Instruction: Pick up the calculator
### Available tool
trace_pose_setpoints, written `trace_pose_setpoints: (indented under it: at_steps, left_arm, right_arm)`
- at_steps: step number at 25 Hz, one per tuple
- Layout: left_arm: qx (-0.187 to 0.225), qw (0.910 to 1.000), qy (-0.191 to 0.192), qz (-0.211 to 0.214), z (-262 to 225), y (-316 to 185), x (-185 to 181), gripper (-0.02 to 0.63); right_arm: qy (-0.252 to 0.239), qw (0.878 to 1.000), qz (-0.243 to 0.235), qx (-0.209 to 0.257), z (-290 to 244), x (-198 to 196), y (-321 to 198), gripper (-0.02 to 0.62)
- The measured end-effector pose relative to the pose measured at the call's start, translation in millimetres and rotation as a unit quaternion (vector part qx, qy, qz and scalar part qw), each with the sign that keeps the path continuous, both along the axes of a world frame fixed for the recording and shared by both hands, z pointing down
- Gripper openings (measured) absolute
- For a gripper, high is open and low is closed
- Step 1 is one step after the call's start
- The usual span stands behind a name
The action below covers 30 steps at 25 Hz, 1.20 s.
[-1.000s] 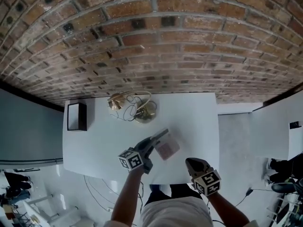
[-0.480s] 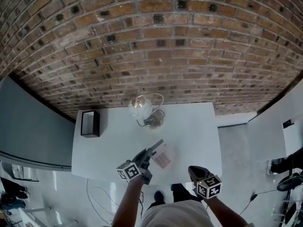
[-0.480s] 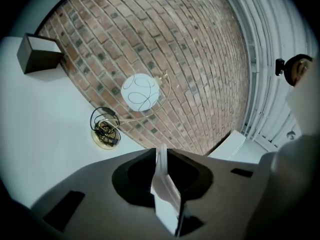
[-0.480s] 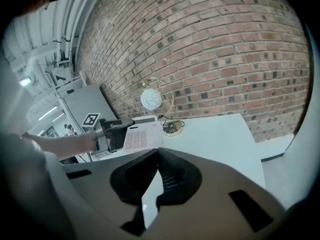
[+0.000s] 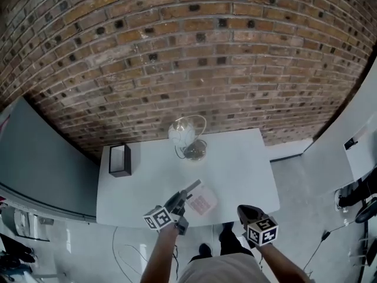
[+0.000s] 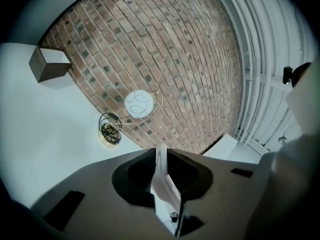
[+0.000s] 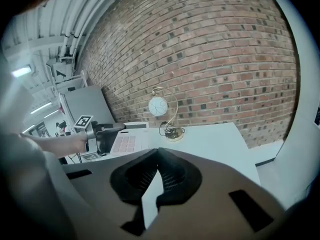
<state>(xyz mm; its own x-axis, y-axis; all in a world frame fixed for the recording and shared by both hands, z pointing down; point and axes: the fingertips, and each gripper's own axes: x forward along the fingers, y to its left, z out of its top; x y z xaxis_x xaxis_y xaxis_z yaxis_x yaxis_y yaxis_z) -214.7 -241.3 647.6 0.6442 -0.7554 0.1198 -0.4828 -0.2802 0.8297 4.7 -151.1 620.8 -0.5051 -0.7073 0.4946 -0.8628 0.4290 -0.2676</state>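
Observation:
The calculator (image 5: pixel 202 203), white with pink keys, hangs above the white table's (image 5: pixel 241 158) front edge. My left gripper (image 5: pixel 189 189) is shut on its left edge. In the left gripper view the calculator (image 6: pixel 165 186) stands edge-on, pinched between the dark jaws of the left gripper (image 6: pixel 161 153). My right gripper (image 5: pixel 243 210) floats off the front right of the table, its jaws shut with nothing in them. In the right gripper view, the right gripper (image 7: pixel 157 156) looks toward the calculator (image 7: pixel 128 140) in the left gripper (image 7: pixel 106 130).
A desk lamp with a white globe (image 5: pixel 184 133) and a gold hoop stands on a round base (image 5: pixel 195 151) at the table's back middle. A black box (image 5: pixel 120 160) sits at the back left. A brick wall (image 5: pixel 188 58) rises behind; cables trail on the floor (image 5: pixel 126 240).
Both grippers have risen, and the left one carries the calculator higher off the table. The table now looks smaller and farther below. The grip has not changed.

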Motion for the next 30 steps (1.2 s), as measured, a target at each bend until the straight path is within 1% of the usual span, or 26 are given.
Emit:
trace_pose_setpoints:
  at_steps: [5,9,14,18,20,22,23,24,26,27,30]
  left_arm:
    - [0.006,0.9996,0.023,0.013,-12,15,-5,0.081]
    - [0.013,0.9992,0.034,0.017,-27,29,-2,0.081]
    - [0.017,0.9985,0.051,0.008,-46,46,5,0.081]
    - [0.014,0.9978,0.065,-0.004,-58,62,10,0.081]
    - [0.011,0.998,0.06,-0.014,-59,71,10,0.081]
    - [0.003,0.999,0.033,-0.03,-58,80,6,0.081]
    - [0.002,0.999,0.027,-0.036,-59,84,4,0.081]
    - [0.006,0.9987,0.035,-0.037,-61,87,6,0.081]
    - [0.014,0.9972,0.064,-0.037,-67,94,12,0.081]
    - [0.013,0.9971,0.064,-0.04,-67,97,13,0.081]
    - [0.007,0.9979,0.035,-0.054,-66,104,7,0.081]
  right_arm:
    - [0.005,1.0,0.014,0.009,-10,-8,31,0.012]
    - [0.026,0.999,0.013,0.024,-22,0,49,0.012]
    - [0.034,0.998,0.004,0.043,-36,17,52,0.012]
    - [0.032,0.999,-0.004,0.043,-43,28,55,0.012]
    - [0.03,0.998,-0.017,0.048,-47,31,58,0.012]
    - [0.03,0.997,-0.032,0.059,-53,33,58,0.012]
    - [0.03,0.997,-0.036,0.061,-55,35,58,0.012]
    - [0.029,0.997,-0.037,0.061,-55,37,59,0.012]
    - [0.029,0.997,-0.04,0.057,-57,43,61,0.012]
    - [0.03,0.997,-0.041,0.058,-59,46,61,0.012]
    - [0.03,0.997,-0.039,0.064,-65,54,60,0.012]
